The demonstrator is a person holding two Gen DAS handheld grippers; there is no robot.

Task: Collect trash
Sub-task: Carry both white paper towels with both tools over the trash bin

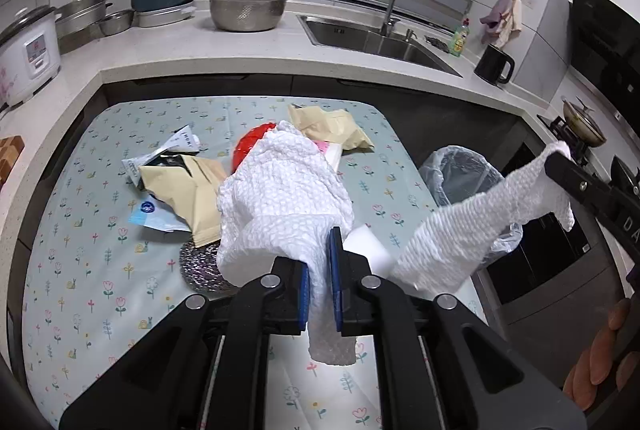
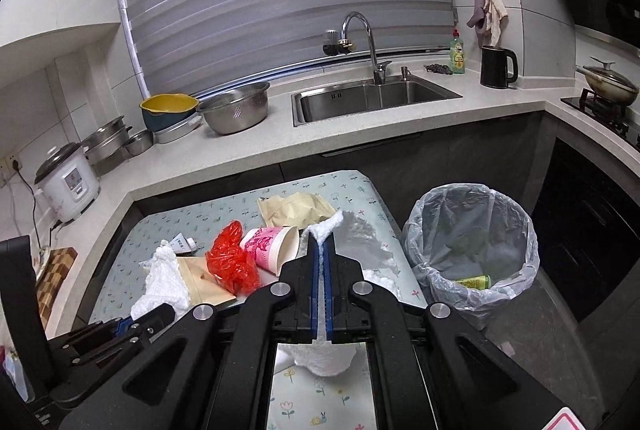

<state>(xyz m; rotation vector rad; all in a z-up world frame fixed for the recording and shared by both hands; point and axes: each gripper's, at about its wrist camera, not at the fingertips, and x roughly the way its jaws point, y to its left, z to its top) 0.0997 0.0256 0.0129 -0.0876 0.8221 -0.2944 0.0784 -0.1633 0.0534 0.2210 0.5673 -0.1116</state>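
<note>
My left gripper [image 1: 319,262] is shut on a white bubble wrap sheet [image 1: 280,189], held above the table; it also shows in the right wrist view [image 2: 164,282]. My right gripper [image 2: 322,250] is shut on a white foam sheet [image 2: 360,242], which hangs from it near the table's right edge, seen in the left wrist view [image 1: 480,222]. A bin with a clear liner [image 2: 472,246] stands on the floor right of the table, with a green item [image 2: 476,282] inside. On the table lie a red plastic bag [image 2: 232,262], a pink paper cup [image 2: 272,246], and tan envelopes [image 2: 296,209].
The table has a floral cloth [image 1: 80,250]. Wrappers [image 1: 160,157] and a silver scrubber [image 1: 196,266] lie on it. Behind is a counter with a sink [image 2: 372,97], bowls [image 2: 236,105], rice cooker [image 2: 68,185] and kettle [image 2: 496,65]. A stove with a pan [image 2: 608,81] is at right.
</note>
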